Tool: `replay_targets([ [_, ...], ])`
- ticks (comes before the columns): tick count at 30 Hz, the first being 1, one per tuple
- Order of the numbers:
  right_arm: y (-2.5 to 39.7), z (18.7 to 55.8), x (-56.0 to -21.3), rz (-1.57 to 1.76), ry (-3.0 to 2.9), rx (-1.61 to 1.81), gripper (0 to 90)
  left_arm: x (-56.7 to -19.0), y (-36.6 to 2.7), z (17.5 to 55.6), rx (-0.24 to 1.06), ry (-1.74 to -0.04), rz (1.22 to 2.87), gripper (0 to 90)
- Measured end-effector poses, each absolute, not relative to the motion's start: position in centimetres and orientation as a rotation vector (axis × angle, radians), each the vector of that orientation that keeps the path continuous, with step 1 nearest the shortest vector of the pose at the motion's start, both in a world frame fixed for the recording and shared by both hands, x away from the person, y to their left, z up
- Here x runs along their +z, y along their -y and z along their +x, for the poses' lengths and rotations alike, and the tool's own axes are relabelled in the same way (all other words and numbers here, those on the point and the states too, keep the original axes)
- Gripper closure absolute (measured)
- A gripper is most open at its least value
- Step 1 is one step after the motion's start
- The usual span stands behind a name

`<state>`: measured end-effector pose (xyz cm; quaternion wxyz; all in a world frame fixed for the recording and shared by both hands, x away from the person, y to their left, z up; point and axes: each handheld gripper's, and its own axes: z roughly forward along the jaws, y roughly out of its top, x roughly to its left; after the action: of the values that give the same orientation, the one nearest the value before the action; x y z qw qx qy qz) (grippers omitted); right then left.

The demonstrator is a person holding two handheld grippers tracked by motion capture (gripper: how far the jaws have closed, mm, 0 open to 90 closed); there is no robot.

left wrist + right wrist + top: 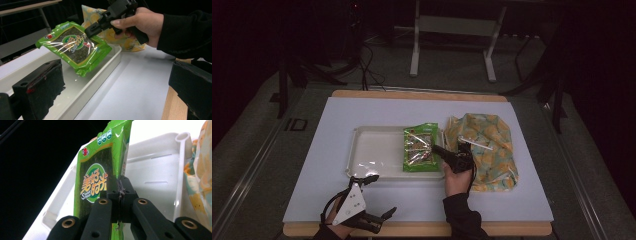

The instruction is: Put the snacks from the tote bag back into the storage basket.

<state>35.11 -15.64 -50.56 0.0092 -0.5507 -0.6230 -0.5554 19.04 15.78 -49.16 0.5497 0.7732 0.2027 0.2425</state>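
Light is falling from above onto the white table cover (377, 107), leaving the floor and the frames beyond its far edge sinking into near black. Glare is streaking across the green packet (73, 47) and glinting off the white tray (367, 150) near its front edge. The high view is looking soft and grainy. Close jaws are blurring slightly in both gripper views.

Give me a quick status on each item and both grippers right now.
Snack packet: gripped at one edge, lifted and tilted above the tray.
Tray: on the table, nothing else in it.
Cloth bag: lying right of the tray.
Right gripper: shut on the snack packet.
Left gripper: open, holding nothing.
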Motion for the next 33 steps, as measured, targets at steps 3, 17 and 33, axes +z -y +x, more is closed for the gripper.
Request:
replay_targets([
  [3, 15.5, 35.0, -50.9, -1.716, 1.944, -1.718, 88.9, -49.2, -15.8, 19.0, 0.574, -0.480, 1.832, 0.4],
  [17, 15.2, 34.5, -52.2, -1.722, 1.974, -1.648, 88.9, -49.2, -15.7, 19.1, 0.574, -0.478, 1.833, 0.4],
  [33, 15.8, 34.2, -52.8, -1.769, 2.026, -1.558, 88.6, -49.2, -15.7, 19.1, 0.578, -0.478, 1.836, 0.4],
])
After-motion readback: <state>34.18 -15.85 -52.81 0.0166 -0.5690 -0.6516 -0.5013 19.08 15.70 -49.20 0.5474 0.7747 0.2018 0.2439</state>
